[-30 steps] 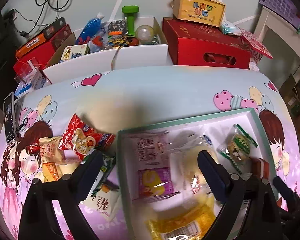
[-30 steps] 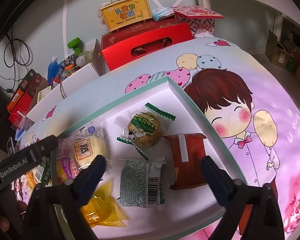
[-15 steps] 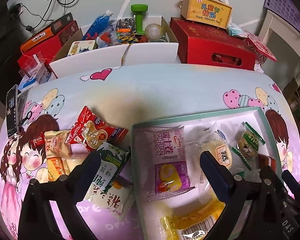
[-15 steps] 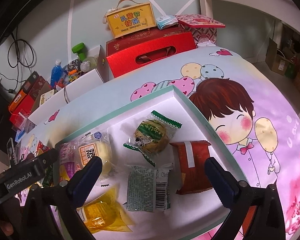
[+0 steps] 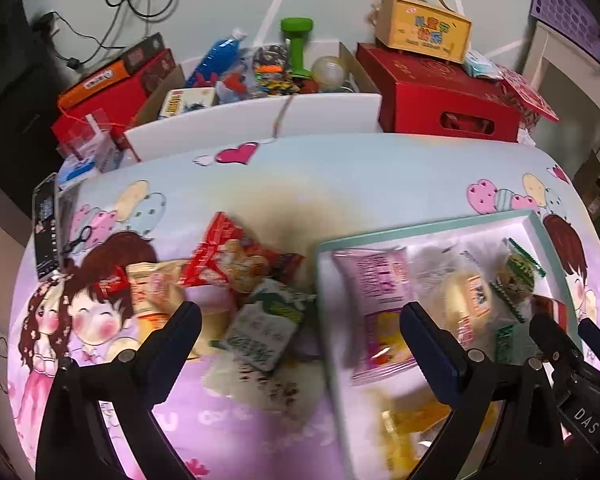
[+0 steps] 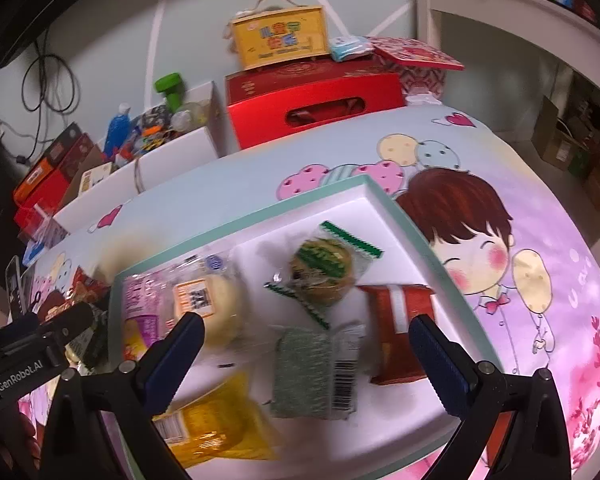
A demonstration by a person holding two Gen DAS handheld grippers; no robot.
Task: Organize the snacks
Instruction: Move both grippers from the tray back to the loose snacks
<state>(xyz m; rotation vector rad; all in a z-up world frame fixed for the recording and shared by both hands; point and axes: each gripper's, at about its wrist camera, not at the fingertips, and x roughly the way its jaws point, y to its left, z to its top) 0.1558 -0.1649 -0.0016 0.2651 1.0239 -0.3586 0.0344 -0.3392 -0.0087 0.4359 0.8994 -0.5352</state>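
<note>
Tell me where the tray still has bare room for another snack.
The tray is bare along its far strip, between the rim and the round green cookie. A smaller patch lies near the front rim beside the red packet. The left half, around the pink packet, is crowded.

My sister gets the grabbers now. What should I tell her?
Left gripper: open, empty, over the loose pile.
Right gripper: open, empty, over the tray.
Done: six packets in the tray, among them the yellow packet, round green cake and red packet.
Left: the pile beside the tray, such as the green-and-white packet and red bag.
</note>
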